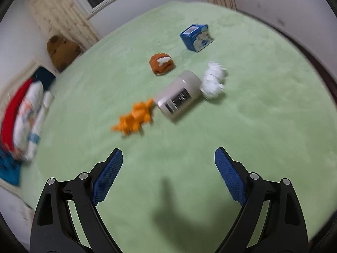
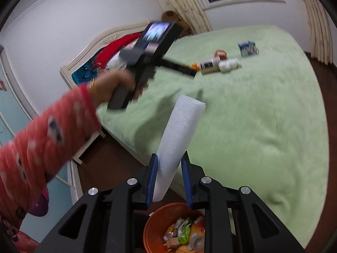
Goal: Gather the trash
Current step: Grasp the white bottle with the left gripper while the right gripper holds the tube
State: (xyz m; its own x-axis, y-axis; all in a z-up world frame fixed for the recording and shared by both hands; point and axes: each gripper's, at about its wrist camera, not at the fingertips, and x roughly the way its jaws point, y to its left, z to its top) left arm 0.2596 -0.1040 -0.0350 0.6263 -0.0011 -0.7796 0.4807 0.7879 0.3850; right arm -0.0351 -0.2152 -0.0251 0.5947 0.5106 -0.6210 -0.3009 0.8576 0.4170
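On the green bed (image 1: 242,126) lie orange peel scraps (image 1: 134,118), a grey-white bottle (image 1: 179,94) on its side, a crumpled white tissue (image 1: 213,80), a brown wrapper (image 1: 161,63) and a blue carton (image 1: 197,34). My left gripper (image 1: 168,158) is open and empty, above the blanket short of the peel. My right gripper (image 2: 169,164) is shut on a white foam tube (image 2: 179,139) and holds it above an orange trash bin (image 2: 160,217) with wrappers inside. The left gripper (image 2: 189,70) shows in the right wrist view, held by a hand in a red sleeve.
A headboard (image 2: 99,44) with red and white bedding (image 1: 25,113) is at the left. A brown plush toy (image 1: 61,50) sits by the curtain (image 1: 61,14). Dark wood floor (image 2: 113,154) lies beside the bed near the bin.
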